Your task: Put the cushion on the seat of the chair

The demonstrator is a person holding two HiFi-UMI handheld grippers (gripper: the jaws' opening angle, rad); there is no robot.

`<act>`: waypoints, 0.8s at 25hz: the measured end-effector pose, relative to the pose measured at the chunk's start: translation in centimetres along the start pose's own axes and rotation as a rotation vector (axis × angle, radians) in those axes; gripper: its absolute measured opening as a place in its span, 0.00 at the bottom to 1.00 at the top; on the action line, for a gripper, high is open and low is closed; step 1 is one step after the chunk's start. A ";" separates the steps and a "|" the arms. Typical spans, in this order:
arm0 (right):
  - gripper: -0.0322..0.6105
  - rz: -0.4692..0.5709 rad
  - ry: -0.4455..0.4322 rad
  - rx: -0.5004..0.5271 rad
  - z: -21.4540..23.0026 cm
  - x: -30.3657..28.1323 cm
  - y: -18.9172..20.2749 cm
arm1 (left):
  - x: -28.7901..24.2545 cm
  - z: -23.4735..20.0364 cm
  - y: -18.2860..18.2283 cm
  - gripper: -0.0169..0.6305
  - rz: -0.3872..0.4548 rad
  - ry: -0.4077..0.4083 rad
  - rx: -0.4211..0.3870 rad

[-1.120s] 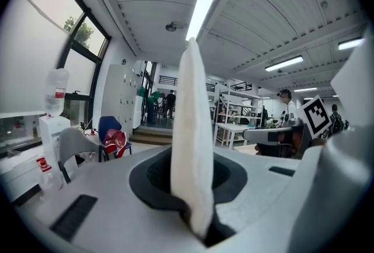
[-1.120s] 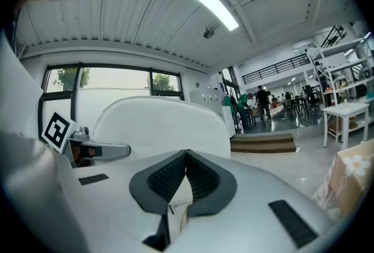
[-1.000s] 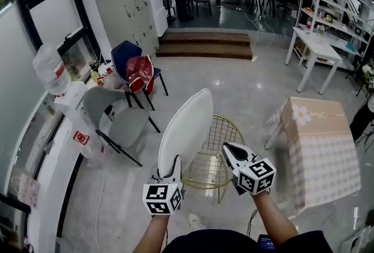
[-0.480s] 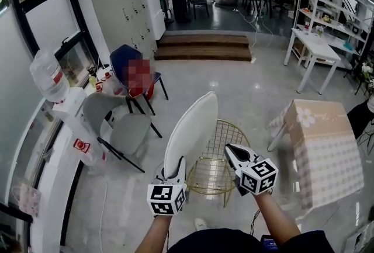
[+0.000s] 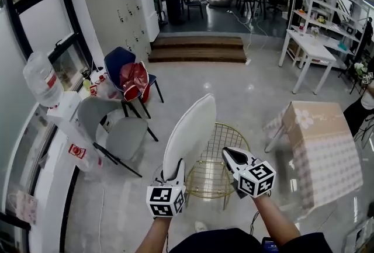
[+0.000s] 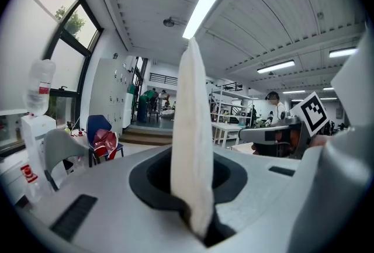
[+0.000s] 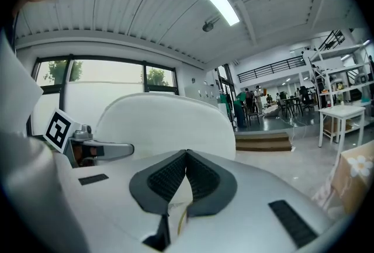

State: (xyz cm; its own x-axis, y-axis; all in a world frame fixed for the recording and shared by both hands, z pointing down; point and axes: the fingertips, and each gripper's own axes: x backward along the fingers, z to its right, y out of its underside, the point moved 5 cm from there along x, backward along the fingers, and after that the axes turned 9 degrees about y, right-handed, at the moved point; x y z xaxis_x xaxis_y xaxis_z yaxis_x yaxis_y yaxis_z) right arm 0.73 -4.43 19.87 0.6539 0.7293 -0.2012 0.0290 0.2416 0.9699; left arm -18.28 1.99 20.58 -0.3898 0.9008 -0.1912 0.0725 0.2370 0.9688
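You carried the cushion (image 5: 190, 132), its edge pinched by the left gripper (image 5: 173, 171), closer to the chair (image 5: 217, 171). The right gripper (image 5: 227, 153) was closed and empty. Next, lay the cushion flat on the seat.

The cushion (image 5: 188, 132) stands on edge in the left tongs (image 5: 173, 171), above the left rim of the chair (image 5: 217, 165); a covered bench (image 5: 324, 149) sits right of it, another chair (image 5: 120, 129) left, steps (image 5: 196, 47) behind

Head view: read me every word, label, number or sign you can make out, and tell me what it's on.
No text here is readable.
Red label on the water bottle: too small to read.
Red sticker on the white dispenser: too blurred to read.
The marker cubes: black square patterns, no words.
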 end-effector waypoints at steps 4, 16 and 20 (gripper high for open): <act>0.08 -0.010 0.013 0.004 0.1 -0.1 0.2 | -0.3 -0.1 0.3 0.12 -0.005 0.018 0.010; 0.08 -0.035 0.018 -0.016 1.0 -1.5 1.1 | -1.5 -0.6 1.5 0.12 -0.057 0.037 0.025; 0.08 -0.052 0.015 -0.023 1.7 -2.1 1.8 | -2.3 -0.7 2.0 0.12 -0.070 0.036 0.033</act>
State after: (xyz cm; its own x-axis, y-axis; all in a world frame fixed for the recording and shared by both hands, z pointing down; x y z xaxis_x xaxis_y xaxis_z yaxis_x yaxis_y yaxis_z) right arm 0.69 -6.58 22.28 0.6407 0.7248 -0.2533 0.0448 0.2940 0.9548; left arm -17.88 0.11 23.11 -0.4276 0.8680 -0.2523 0.0735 0.3115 0.9474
